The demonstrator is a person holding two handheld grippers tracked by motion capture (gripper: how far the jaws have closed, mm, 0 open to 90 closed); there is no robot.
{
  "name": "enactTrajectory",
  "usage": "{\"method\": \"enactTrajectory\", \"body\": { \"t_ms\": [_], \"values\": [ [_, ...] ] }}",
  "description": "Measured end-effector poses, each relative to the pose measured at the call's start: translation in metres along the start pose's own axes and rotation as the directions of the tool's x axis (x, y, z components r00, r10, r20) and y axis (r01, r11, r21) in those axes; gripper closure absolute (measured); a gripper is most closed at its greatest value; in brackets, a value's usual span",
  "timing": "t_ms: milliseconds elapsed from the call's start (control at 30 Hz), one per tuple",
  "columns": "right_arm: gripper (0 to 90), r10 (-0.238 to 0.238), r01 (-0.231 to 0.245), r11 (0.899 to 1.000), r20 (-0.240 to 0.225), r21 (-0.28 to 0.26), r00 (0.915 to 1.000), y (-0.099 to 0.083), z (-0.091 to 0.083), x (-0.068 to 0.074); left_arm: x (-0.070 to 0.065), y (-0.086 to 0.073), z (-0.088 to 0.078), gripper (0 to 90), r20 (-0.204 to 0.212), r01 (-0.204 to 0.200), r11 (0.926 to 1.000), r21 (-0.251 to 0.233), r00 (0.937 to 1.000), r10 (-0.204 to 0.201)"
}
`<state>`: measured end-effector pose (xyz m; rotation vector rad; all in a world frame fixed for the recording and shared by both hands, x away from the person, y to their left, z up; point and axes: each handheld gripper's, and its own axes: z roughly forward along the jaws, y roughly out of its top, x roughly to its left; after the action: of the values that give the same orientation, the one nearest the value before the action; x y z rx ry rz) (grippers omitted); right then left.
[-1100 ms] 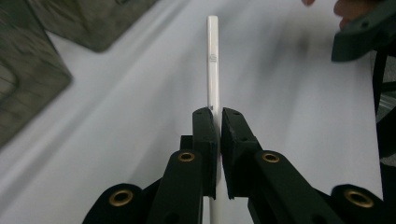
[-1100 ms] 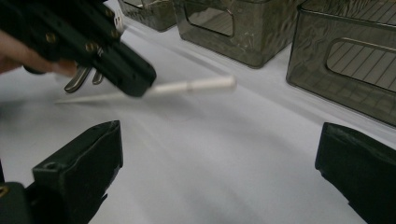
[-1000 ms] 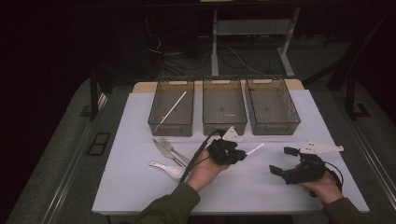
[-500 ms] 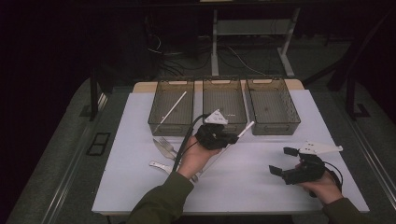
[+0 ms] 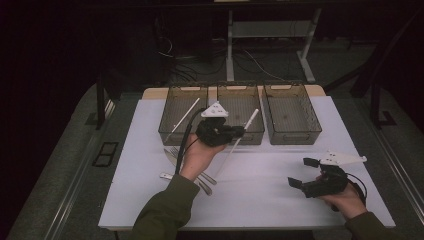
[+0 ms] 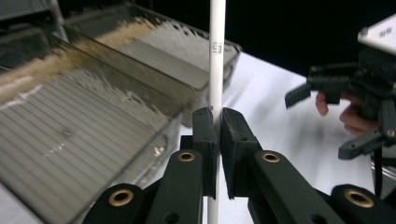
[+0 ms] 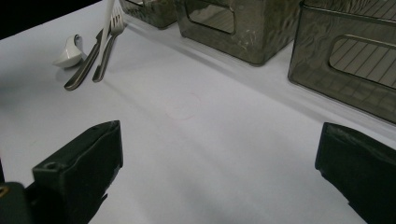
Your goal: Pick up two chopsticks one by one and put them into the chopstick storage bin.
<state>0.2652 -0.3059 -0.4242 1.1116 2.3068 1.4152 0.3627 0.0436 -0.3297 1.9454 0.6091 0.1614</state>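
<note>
My left gripper [image 5: 239,132] is shut on a thin white stick [image 5: 250,120], held in the air just before the middle bin [image 5: 240,93]. The stick slants from the bin's front rim down toward the table. In the left gripper view the stick [image 6: 217,56] stands upright, pinched between the two black pads of the left gripper [image 6: 218,122]. A second white stick [image 5: 183,120] lies in the left bin [image 5: 170,116]. My right gripper [image 5: 301,172] rests low at the table's right with its jaws wide apart and nothing between them; the right gripper [image 7: 219,168] faces bare white tabletop.
An empty third bin [image 5: 291,113] stands at the right of the row. A fork [image 7: 108,46], a knife [image 7: 86,63] and a white spoon [image 7: 69,51] lie left of my left hand. The white table [image 5: 260,200] ends in a dark drop on all sides.
My left gripper has risen off the table and moved toward the bins, carrying the white stick. The right gripper has stayed put.
</note>
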Motion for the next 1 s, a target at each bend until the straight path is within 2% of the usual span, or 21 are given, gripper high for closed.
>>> {"method": "enactTrajectory", "body": {
  "t_ms": [133, 267, 367, 500, 567, 600, 633, 700, 767, 833, 1000],
  "values": [
    [0.8, 0.000, 0.000, 1.000, 0.000, 0.000, 1.0000, 0.000, 0.000, 0.000, 0.012, 0.014, -0.017, 84.4, -0.042, -0.010, 0.9997, -0.023, 0.9991, 0.009],
    [0.8, 0.004, -0.004, 1.000, -0.001, 0.001, 1.0000, 0.000, 0.000, 0.000, 0.029, 0.034, -0.034, 84.4, -0.098, -0.037, 0.9992, -0.017, 0.9946, 0.035],
    [0.8, 0.003, -0.003, 1.000, -0.001, 0.000, 1.0000, 0.000, 0.000, 0.000, 0.045, 0.049, -0.046, 84.4, -0.153, -0.067, 0.9978, -0.006, 0.9861, 0.065],
    [0.8, 0.004, -0.004, 1.000, 0.002, -0.001, 1.0000, 0.000, 0.000, -0.001, 0.068, 0.066, -0.054, 84.4, -0.205, -0.071, 0.9974, 0.016, 0.9761, 0.073],
    [0.8, 0.005, -0.005, 1.000, 0.002, -0.001, 1.0000, 0.000, 0.000, -0.001, 0.080, 0.072, -0.058, 84.4, -0.238, -0.078, 0.9963, 0.035, 0.9677, 0.084],
    [0.8, 0.003, -0.003, 1.000, 0.000, -0.001, 1.0000, 0.000, 0.000, -0.002, 0.085, 0.074, -0.059, 84.4, -0.250, -0.067, 0.9973, 0.031, 0.9655, 0.072],
    [0.8, 0.004, -0.004, 1.000, 0.000, -0.001, 1.0000, -0.001, 0.000, -0.002, 0.091, 0.075, -0.059, 84.4, -0.269, -0.063, 0.9976, 0.030, 0.9606, 0.069],
    [0.8, 0.004, -0.004, 1.000, -0.003, 0.000, 1.0000, -0.001, 0.000, -0.002, 0.104, 0.075, -0.062, 84.3, -0.303, -0.071, 0.9964, 0.045, 0.9494, 0.082],
    [0.8, 0.004, -0.004, 1.000, -0.004, 0.000, 1.0000, -0.001, 0.000, -0.002, 0.116, 0.069, -0.060, 84.4, -0.316, -0.050, 0.9977, 0.045, 0.9466, 0.061],
    [0.8, 0.004, -0.004, 1.000, -0.004, -0.004, 1.0000, -0.001, 0.000, -0.002, 0.128, 0.060, -0.057, 84.3, -0.331, -0.038, 0.9949, 0.094, 0.9411, 0.067],
    [0.8, 0.006, -0.006, 1.000, -0.004, -0.002, 1.0000, -0.001, -0.001, -0.002, 0.149, 0.030, -0.043, 84.3, -0.361, 0.031, 0.9896, 0.140, 0.9323, 0.022]
  ]
}}
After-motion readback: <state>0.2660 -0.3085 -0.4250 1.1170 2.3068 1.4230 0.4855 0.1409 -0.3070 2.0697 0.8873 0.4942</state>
